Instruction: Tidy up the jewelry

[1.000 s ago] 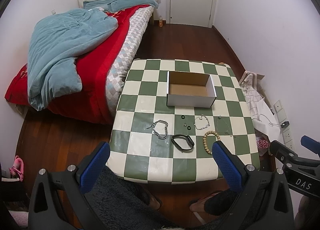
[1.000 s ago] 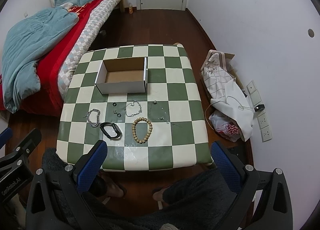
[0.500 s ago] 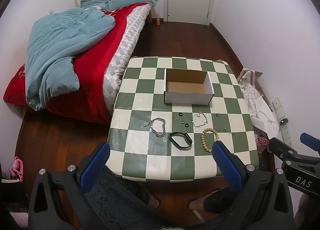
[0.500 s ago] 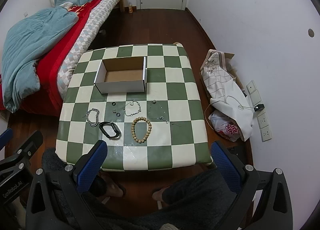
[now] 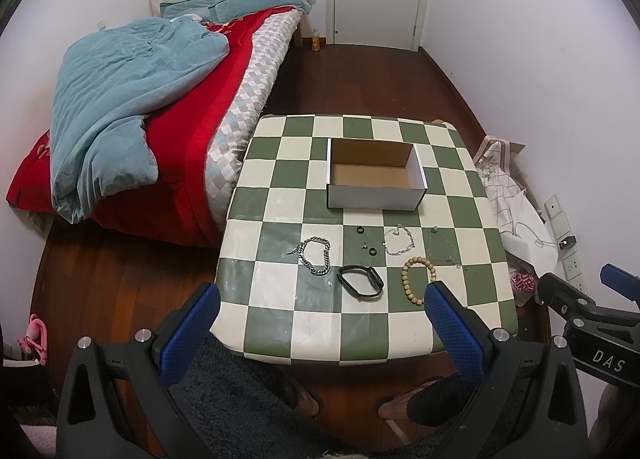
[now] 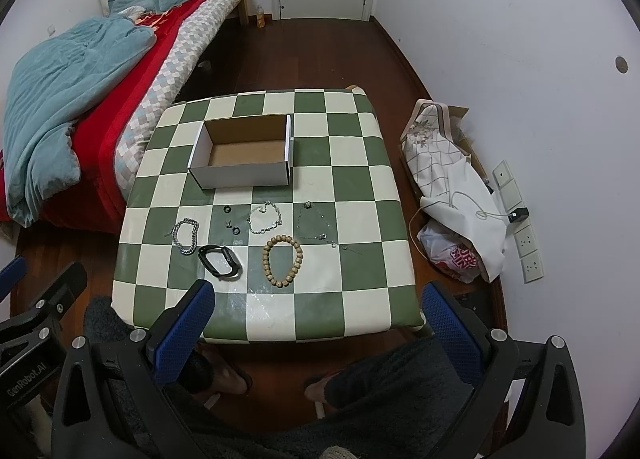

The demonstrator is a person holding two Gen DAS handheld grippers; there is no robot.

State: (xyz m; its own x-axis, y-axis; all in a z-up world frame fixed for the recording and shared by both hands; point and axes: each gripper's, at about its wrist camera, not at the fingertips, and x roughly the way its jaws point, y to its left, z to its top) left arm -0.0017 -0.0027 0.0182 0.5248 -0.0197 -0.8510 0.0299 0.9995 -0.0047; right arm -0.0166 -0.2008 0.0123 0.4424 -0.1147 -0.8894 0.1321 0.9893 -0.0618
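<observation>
Grippers both sat high above the near edge of the checkered table [image 5: 280, 323], nothing held. Left gripper [image 5: 320, 323] had its blue pads spread wide, empty gap between them. Right gripper [image 6: 316, 319] same: spread wide, empty.

Jewelry lay in a loose row on the table, ahead of and below both grippers, none of it touched. From the left gripper: black wristband [image 5: 360, 280] straight ahead, nearest; silver chain bracelet [image 5: 315, 255] ahead-left of it; wooden bead bracelet [image 5: 417, 279] ahead-right, just past the right pad's tip. Thin silver bracelet [image 5: 399, 241] and small dark rings [image 5: 366, 243] sat one row further out. Fine chain [image 5: 444, 247] further right, hard to resolve.

From the right gripper: wristband [image 6: 219, 261] just beyond the left pad, bead bracelet [image 6: 282, 260] ahead near centre, chain bracelet [image 6: 186, 236] ahead-left.

Open cardboard box [image 5: 376, 195] stood beyond the jewelry row, empty, apart from all pieces; ahead-left for the right gripper [image 6: 244, 175].
</observation>
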